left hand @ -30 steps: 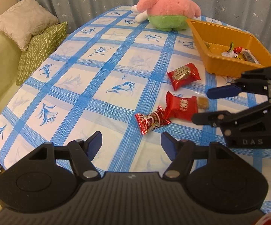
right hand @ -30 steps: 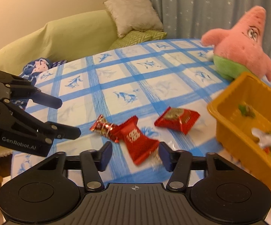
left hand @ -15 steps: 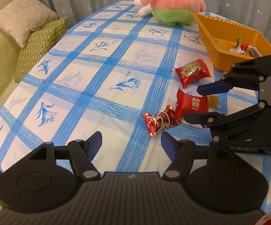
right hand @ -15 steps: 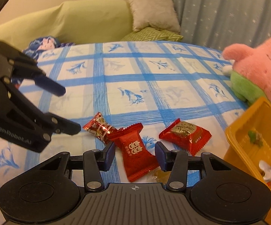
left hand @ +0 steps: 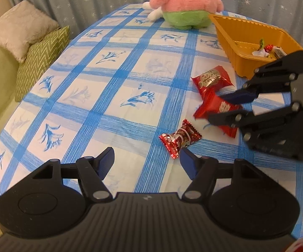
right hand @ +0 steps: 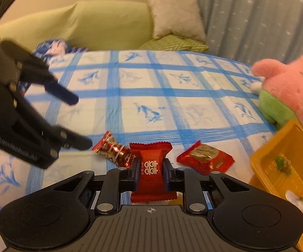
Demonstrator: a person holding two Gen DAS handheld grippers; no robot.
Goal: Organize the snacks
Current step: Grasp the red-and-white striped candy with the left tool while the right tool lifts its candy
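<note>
My right gripper (right hand: pixel 150 173) is shut on a red snack packet with white characters (right hand: pixel 150 159); the packet also shows in the left wrist view (left hand: pixel 212 107) between the right gripper's fingers (left hand: pixel 238 97). A twisted red candy (left hand: pixel 180 138) lies on the blue-checked tablecloth just ahead of my open, empty left gripper (left hand: pixel 146 162); it shows in the right wrist view (right hand: pixel 113 149). A red packet with a gold emblem (left hand: pixel 212 79) lies beyond, also in the right wrist view (right hand: pixel 206 156). An orange tray (left hand: pixel 245 40) with several sweets stands at the right.
A pink and green plush toy (left hand: pixel 185 2) sits at the far side of the table next to the tray. A green sofa (right hand: pixel 84 27) with two cushions (left hand: pixel 21 31) stands beyond the table edge. A curtain hangs behind.
My right gripper has closed on the red packet with white characters. The left gripper has moved nearer the twisted candy and stays open.
</note>
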